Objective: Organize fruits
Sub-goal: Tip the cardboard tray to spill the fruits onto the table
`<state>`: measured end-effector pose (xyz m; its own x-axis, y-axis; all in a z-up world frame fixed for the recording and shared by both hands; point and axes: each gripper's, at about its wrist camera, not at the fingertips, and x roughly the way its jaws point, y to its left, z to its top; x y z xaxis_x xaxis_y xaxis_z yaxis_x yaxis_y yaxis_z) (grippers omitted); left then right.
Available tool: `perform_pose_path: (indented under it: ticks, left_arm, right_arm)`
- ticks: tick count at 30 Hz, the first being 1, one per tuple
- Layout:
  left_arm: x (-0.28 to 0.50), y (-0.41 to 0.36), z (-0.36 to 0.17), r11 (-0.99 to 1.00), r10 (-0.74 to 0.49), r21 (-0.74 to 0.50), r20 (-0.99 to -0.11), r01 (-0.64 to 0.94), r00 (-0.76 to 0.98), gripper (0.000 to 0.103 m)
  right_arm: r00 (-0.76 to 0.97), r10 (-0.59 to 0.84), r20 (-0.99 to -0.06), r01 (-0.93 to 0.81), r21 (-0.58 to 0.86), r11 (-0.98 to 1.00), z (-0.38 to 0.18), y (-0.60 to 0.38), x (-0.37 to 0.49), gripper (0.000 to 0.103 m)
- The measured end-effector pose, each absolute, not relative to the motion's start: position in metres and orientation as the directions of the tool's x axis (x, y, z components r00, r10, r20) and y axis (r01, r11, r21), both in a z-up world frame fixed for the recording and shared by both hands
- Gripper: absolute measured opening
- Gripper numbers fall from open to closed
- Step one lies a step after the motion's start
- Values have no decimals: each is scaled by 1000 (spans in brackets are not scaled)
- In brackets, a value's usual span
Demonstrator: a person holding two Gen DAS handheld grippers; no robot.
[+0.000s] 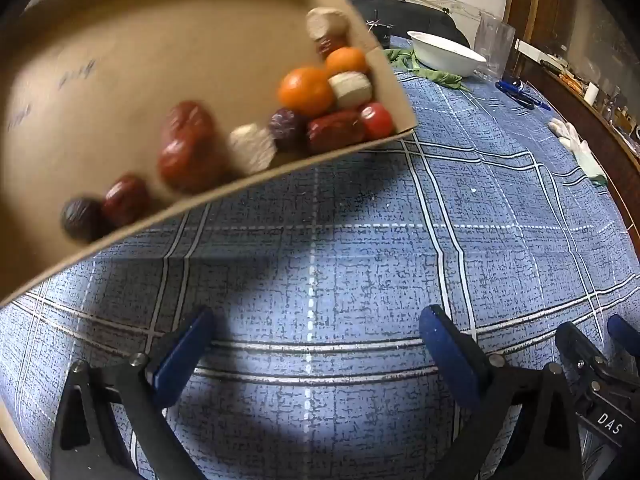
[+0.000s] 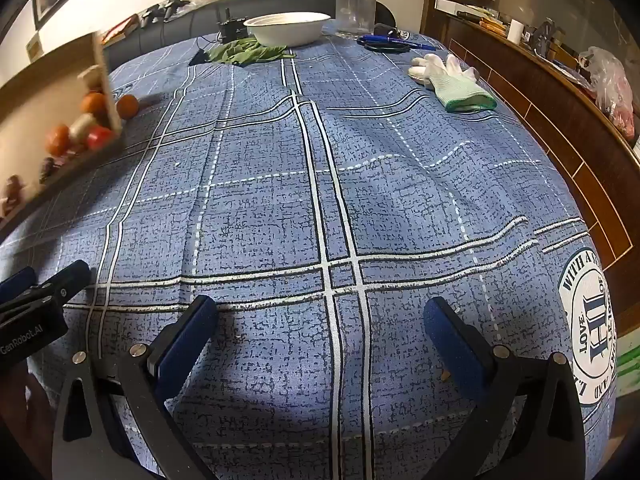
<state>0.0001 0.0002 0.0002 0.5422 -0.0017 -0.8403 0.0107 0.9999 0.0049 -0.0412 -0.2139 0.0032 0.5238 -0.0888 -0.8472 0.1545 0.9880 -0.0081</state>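
A shallow cardboard box hangs tilted in the air above the blue plaid tablecloth. Several fruits and nuts have gathered at its lower edge: oranges, red dates, pale walnuts, a red cherry tomato. The box also shows at the left of the right wrist view. One orange lies loose on the cloth beyond it. My left gripper is open and empty below the box. My right gripper is open and empty over the cloth.
A white bowl stands at the far end of the table, with green cloth, a clear glass container, blue pens and scissors. White gloves lie at the right. A wooden counter runs along the right edge.
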Motion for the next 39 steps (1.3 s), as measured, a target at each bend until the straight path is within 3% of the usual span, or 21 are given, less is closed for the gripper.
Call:
perform_pose_path:
  ticks: [39]
  left_arm:
    - [-1,3,1,1000,-2,5,-839,11,544,103]
  right_arm:
    - [525,-89,-846,155,-7,988,3,-214,-42,103]
